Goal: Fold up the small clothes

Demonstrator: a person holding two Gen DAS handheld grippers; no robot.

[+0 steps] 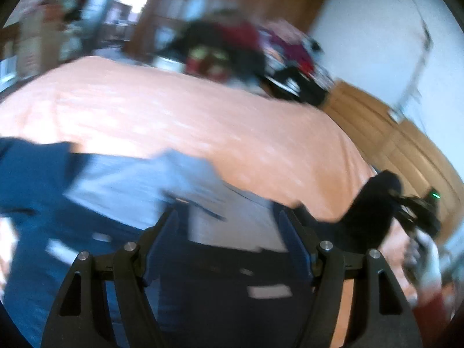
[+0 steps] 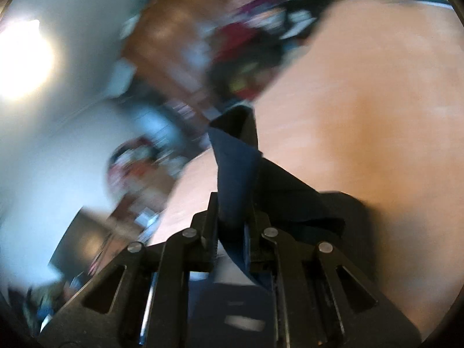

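Orange bedspread (image 1: 174, 110), frames blurred. Left tool (image 1: 232, 217) spread wide over navy garment (image 1: 43, 179); right tool (image 2: 232, 217) clamps its corner.

No legible text, all blurred.

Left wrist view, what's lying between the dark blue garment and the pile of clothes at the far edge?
Only bare orange bedspread lies between the dark blue garment and the pile of clothes; the left wrist view shows it, though blurred.

A dark blue garment (image 1: 121, 191) with a paler grey-blue panel lies rumpled on the near part of the orange bed (image 1: 203, 116). One dark corner (image 2: 235, 156) is lifted, standing up in a fold.
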